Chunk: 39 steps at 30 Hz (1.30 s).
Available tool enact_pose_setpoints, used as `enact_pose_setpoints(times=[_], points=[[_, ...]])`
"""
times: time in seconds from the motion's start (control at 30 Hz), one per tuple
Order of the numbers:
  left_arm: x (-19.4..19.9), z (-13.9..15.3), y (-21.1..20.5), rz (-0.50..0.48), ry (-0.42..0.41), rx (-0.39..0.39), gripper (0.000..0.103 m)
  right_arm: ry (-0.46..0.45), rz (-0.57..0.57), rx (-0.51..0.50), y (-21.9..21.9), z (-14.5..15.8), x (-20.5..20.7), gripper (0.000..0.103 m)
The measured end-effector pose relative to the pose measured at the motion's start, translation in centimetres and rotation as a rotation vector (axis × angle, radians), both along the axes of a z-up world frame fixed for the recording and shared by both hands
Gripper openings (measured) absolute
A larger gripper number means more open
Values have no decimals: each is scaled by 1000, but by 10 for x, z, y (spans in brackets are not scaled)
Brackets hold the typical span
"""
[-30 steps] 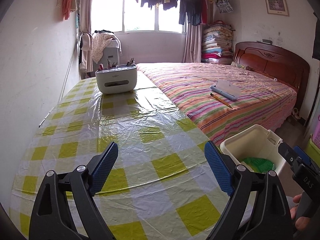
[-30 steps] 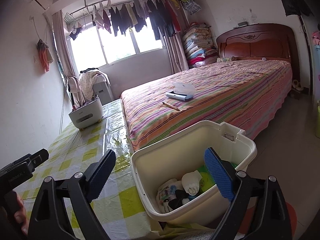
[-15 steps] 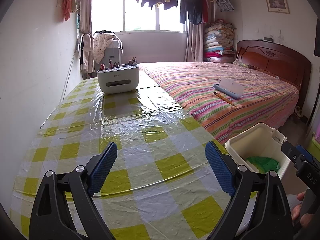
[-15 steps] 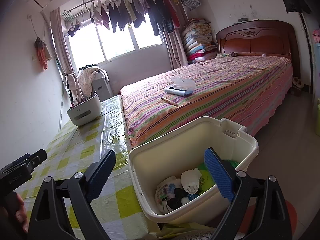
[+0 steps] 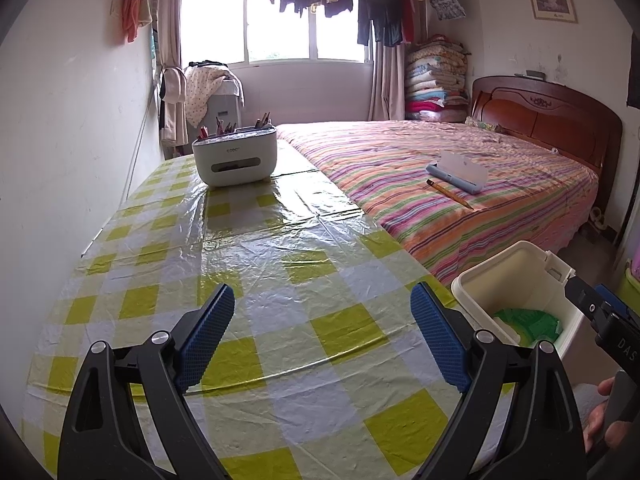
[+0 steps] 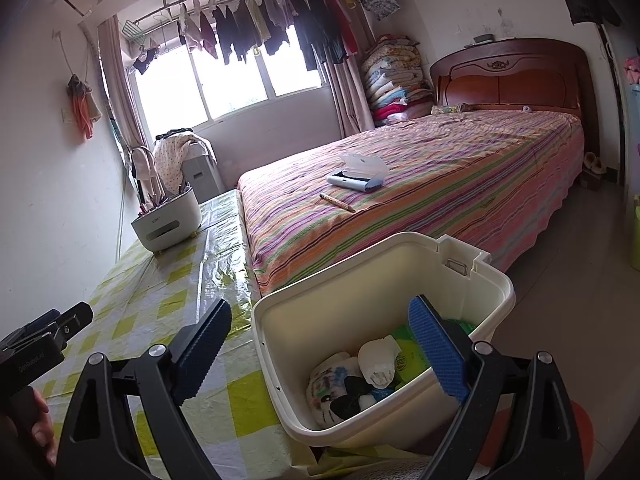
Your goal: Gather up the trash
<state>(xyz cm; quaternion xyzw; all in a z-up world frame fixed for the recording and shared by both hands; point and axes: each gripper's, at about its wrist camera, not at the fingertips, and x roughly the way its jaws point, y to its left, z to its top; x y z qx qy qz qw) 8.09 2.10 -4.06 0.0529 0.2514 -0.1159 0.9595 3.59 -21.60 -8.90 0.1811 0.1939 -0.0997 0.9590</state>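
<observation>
Checked tablecloth (image 5: 280,280), one bin (image 6: 360,280) of trash, two tools (image 5: 322,338) (image 6: 320,346) wide open, empty

Ahead of my left gripper (image 5: 322,334) I have the checked plastic-covered table (image 5: 280,264), with a white desk organiser holding pens (image 5: 235,155) at its far end. To that tool's right, off the table edge, sits the cream plastic bin (image 6: 472,280); my right gripper (image 6: 320,352) hangs over it, crumpled wrappers and tissue (image 6: 360,376) inside. Beyond the bin lies the striped bed (image 6: 440,184), a pale-blue open case (image 6: 356,178) and a pencil (image 6: 337,202) on it.
</observation>
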Motion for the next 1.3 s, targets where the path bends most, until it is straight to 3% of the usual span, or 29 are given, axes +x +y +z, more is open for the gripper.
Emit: enact_pose_setpoints(times=[0.63,1.3], points=[[-2,-2,-8,-6,-6,74,88,0,-3,5,0,0,-1,88],[-6,-4,-15,-36,-29,98,88,-2,-3,5,0,0,-1,88]])
